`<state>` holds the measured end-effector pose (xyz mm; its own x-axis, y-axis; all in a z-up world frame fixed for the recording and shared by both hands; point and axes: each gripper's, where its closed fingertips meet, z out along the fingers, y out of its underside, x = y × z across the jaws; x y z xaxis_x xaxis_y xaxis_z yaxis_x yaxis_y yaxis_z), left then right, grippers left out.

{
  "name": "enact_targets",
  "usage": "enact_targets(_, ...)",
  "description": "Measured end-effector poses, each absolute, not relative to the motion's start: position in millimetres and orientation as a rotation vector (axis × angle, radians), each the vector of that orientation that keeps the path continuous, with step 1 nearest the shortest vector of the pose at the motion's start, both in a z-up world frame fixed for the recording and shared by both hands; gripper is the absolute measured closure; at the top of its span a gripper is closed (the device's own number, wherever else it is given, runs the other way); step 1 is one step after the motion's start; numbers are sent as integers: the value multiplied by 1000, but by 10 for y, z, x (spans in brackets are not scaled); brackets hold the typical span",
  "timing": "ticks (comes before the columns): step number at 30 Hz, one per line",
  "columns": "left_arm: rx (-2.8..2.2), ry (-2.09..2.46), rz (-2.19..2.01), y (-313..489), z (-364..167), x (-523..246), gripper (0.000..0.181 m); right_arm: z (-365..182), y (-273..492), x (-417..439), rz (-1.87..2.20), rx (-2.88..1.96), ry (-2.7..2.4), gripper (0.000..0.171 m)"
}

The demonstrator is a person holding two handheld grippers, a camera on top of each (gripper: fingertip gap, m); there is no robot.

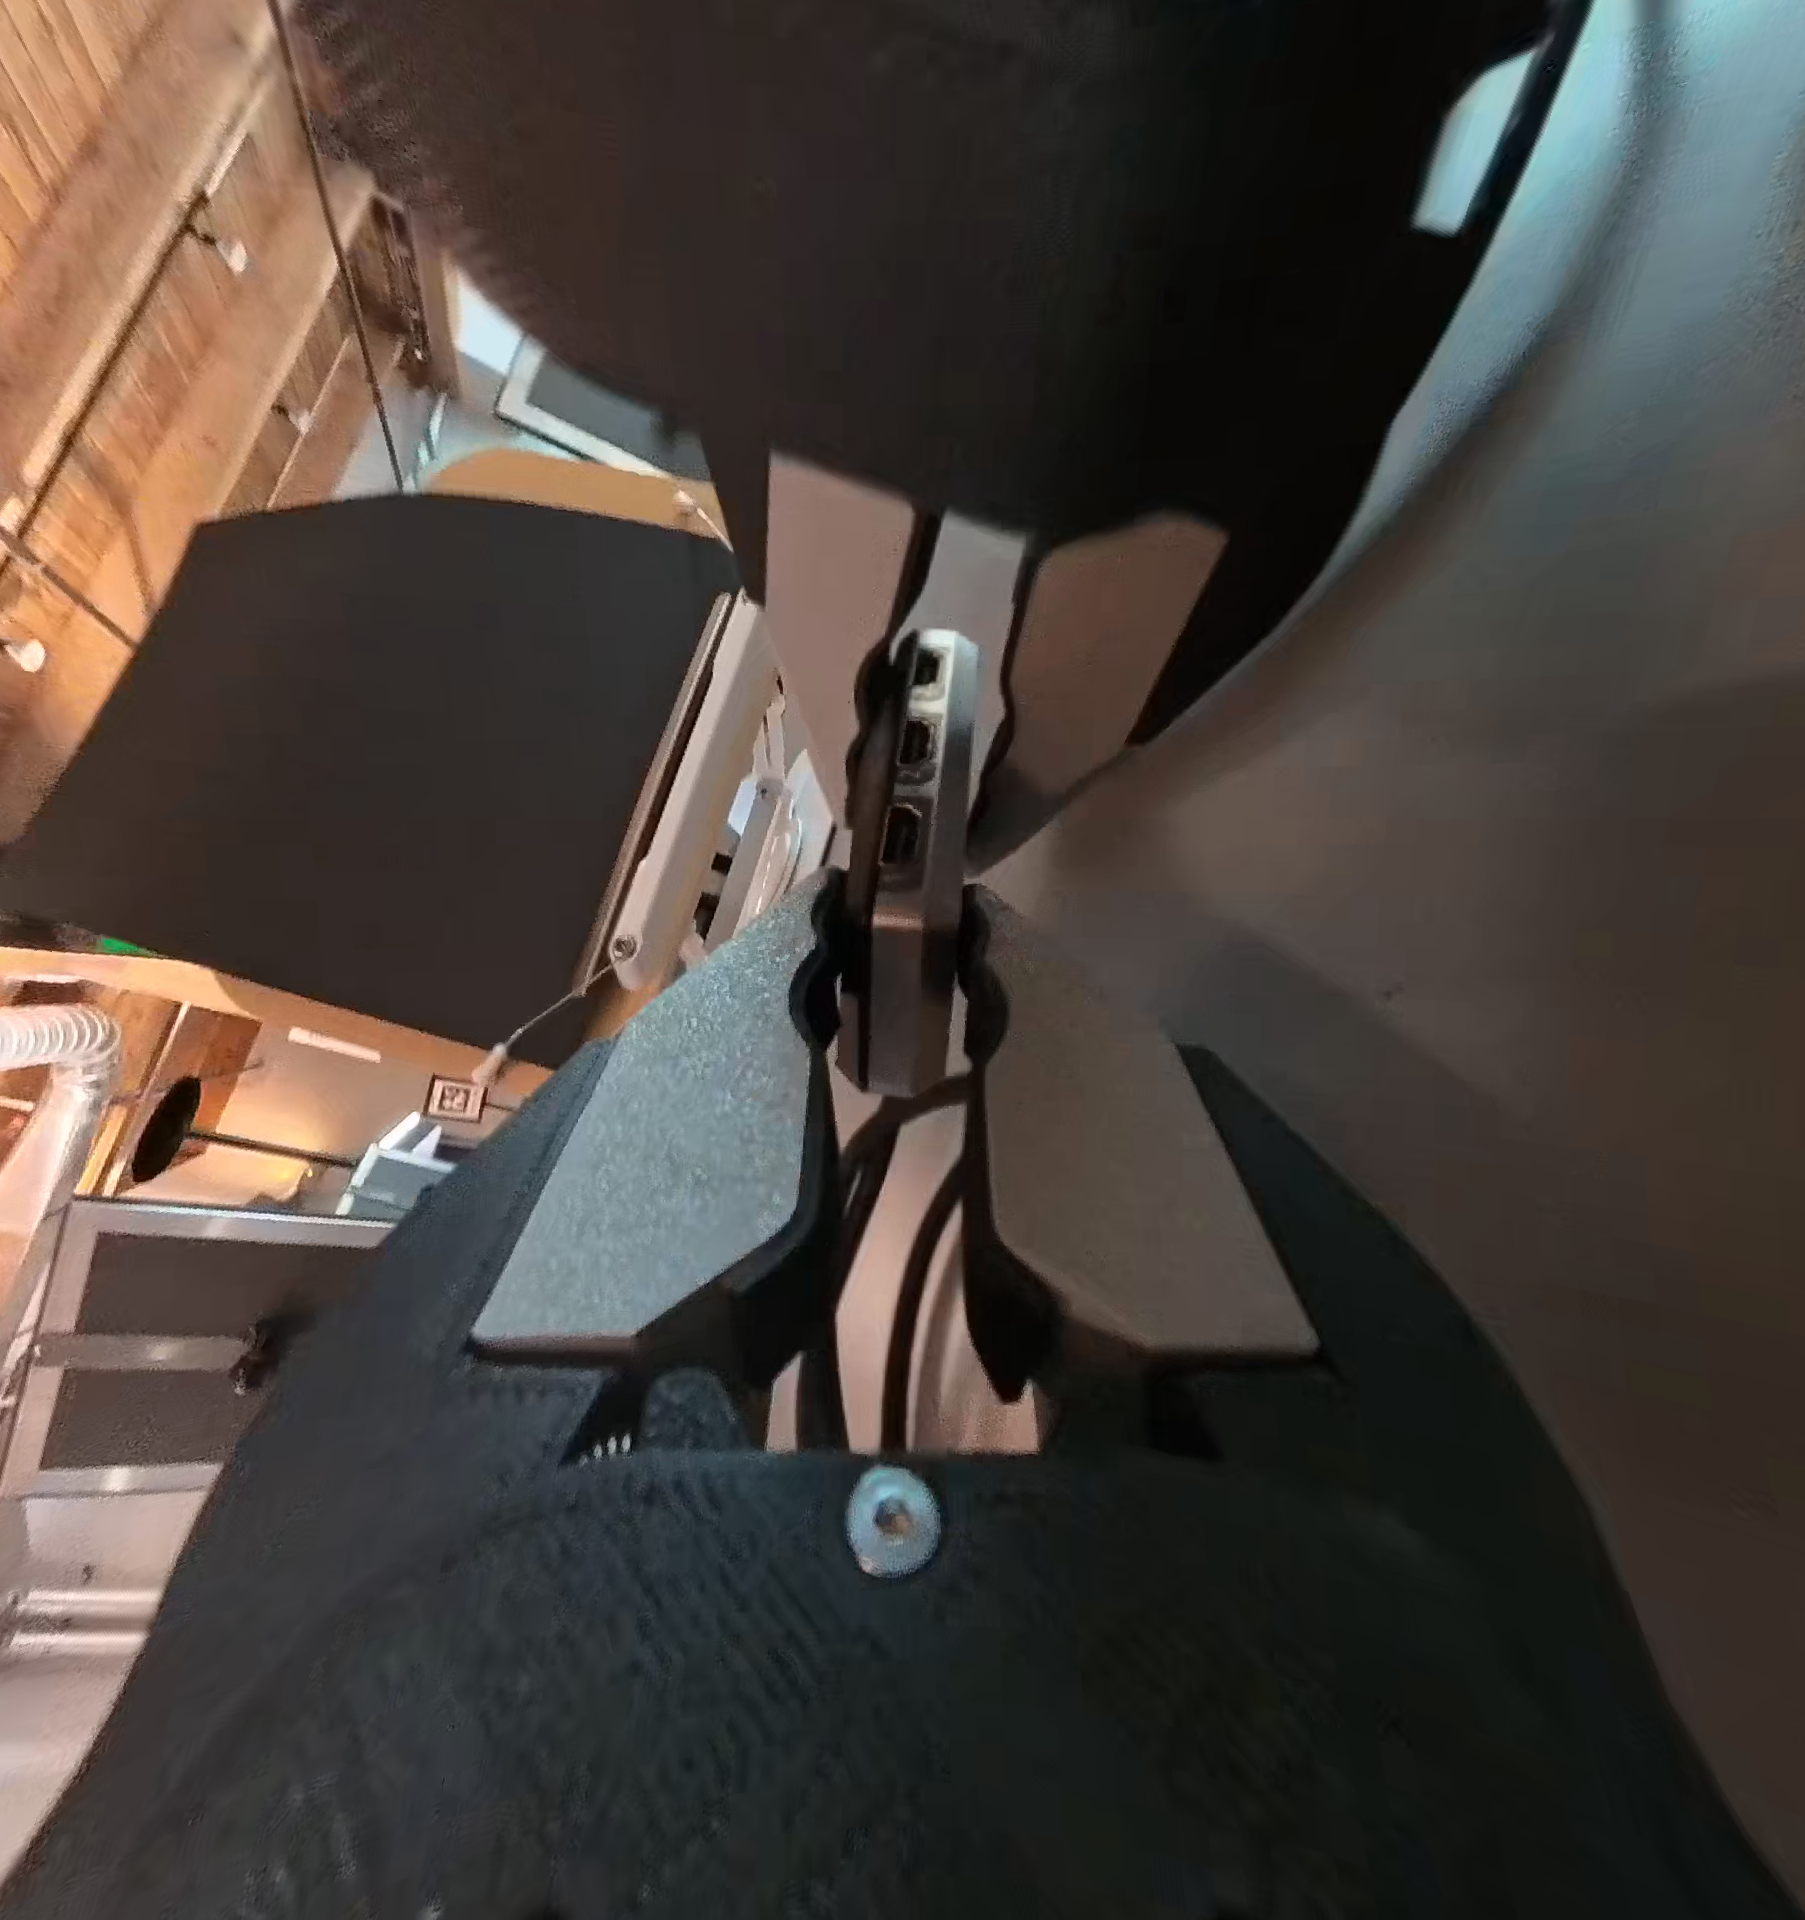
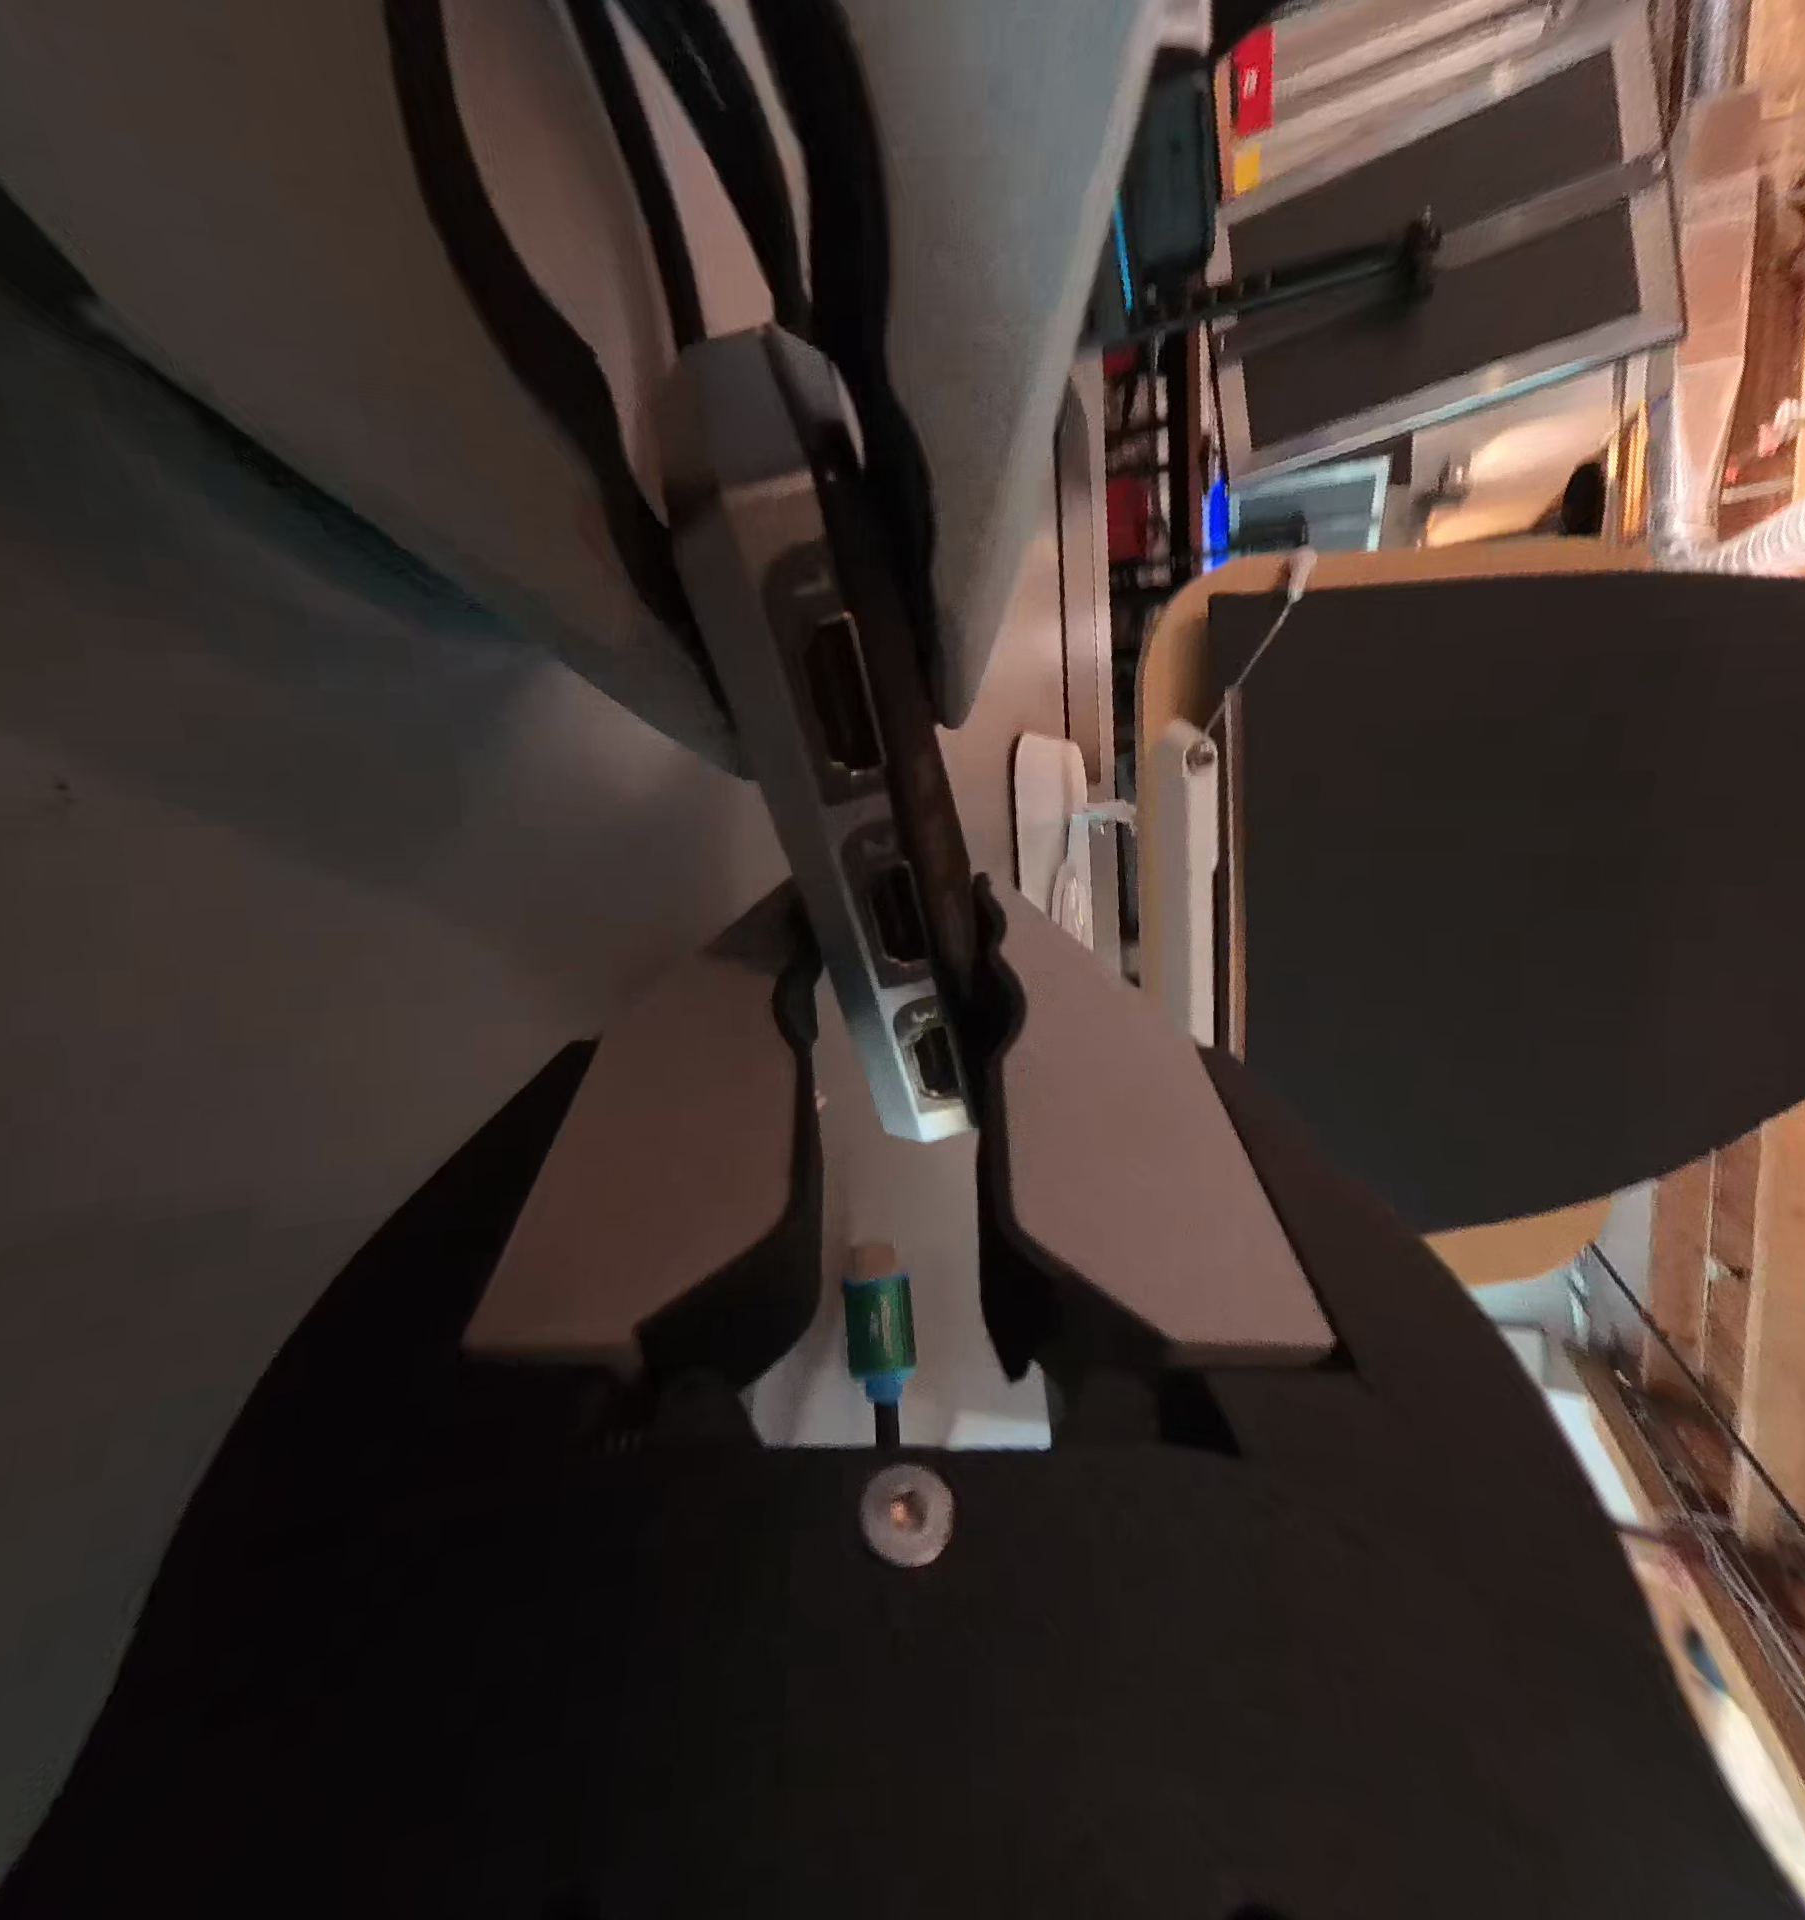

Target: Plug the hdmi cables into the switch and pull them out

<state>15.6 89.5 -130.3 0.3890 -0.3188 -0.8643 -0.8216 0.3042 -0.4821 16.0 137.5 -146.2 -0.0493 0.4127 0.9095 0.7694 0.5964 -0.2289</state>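
A slim grey HDMI switch (image 1: pixel 903 935) is held in the air, clamped at both ends. My left gripper (image 1: pixel 903 966) is shut on its near end. My right gripper (image 1: pixel 934 717) is shut on the far end. Three ports on its edge face the camera, all empty. In the right wrist view the right gripper (image 2: pixel 893 992) is shut on the switch (image 2: pixel 763 644), and the left gripper (image 2: pixel 742 436) holds the other end. A green and blue HDMI plug (image 2: pixel 872 1320) lies loose on a white surface below. Black cables (image 2: pixel 669 156) run behind the switch.
A black panel on a white bracket (image 1: pixel 358 748) stands close by, also in the right wrist view (image 2: pixel 1500 883). A grey table surface (image 1: pixel 1500 935) lies alongside. Metal-framed shelving (image 2: pixel 1449 260) and a wooden wall (image 1: pixel 98 260) are farther off.
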Motion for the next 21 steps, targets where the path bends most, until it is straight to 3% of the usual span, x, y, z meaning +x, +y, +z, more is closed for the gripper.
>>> enact_targets(6,-1232,1167,152,698,-1199,320,163,-1566,1159,38,97,-984,-1723,144)
enact_targets(21,-1258,1110,177,797,-1276,311,153,-1665,1071,173,269,-1047,-1782,152)
